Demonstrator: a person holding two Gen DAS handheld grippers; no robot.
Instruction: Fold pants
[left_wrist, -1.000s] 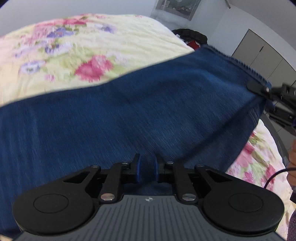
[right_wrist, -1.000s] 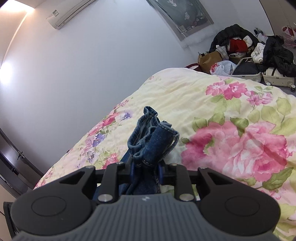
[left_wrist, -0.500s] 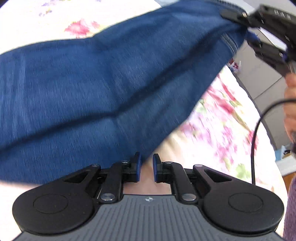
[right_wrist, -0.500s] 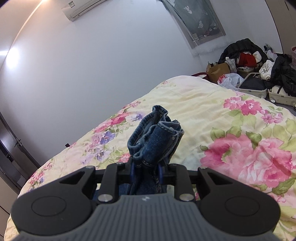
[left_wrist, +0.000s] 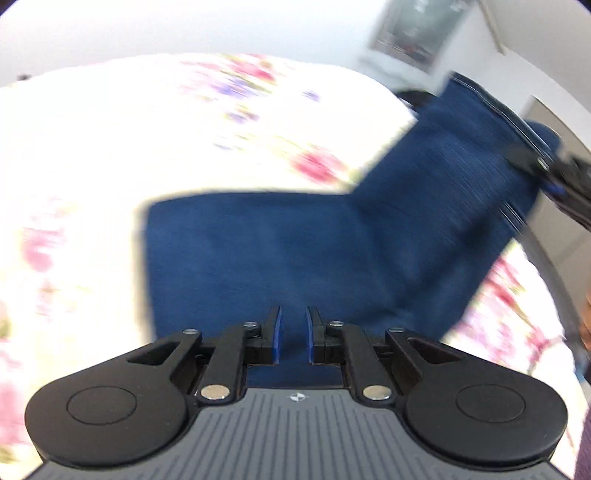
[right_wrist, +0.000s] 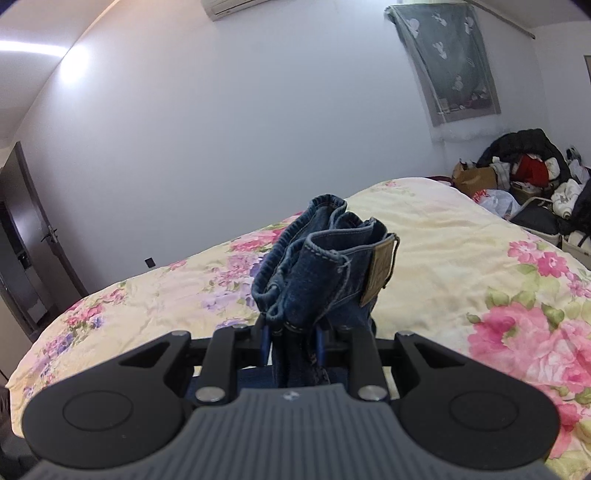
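Dark blue jeans (left_wrist: 295, 251) lie partly on the floral bed (left_wrist: 129, 147), with one end lifted up to the right. My right gripper (right_wrist: 291, 339) is shut on the bunched waistband (right_wrist: 325, 266), which carries a tan leather patch, and holds it above the bed. It also shows in the left wrist view (left_wrist: 554, 184) at the raised end of the jeans. My left gripper (left_wrist: 293, 330) hovers just over the flat part of the jeans, jaws slightly apart and empty. The left wrist view is blurred.
The floral bedspread (right_wrist: 461, 258) stretches to a white wall. A pile of clothes, bags and a suitcase (right_wrist: 528, 192) sits on the floor at the far right. A dark door (right_wrist: 22, 236) stands at the left.
My left gripper has let go of the jeans and swung back over the part lying flat. My right gripper has lifted the waistband higher.
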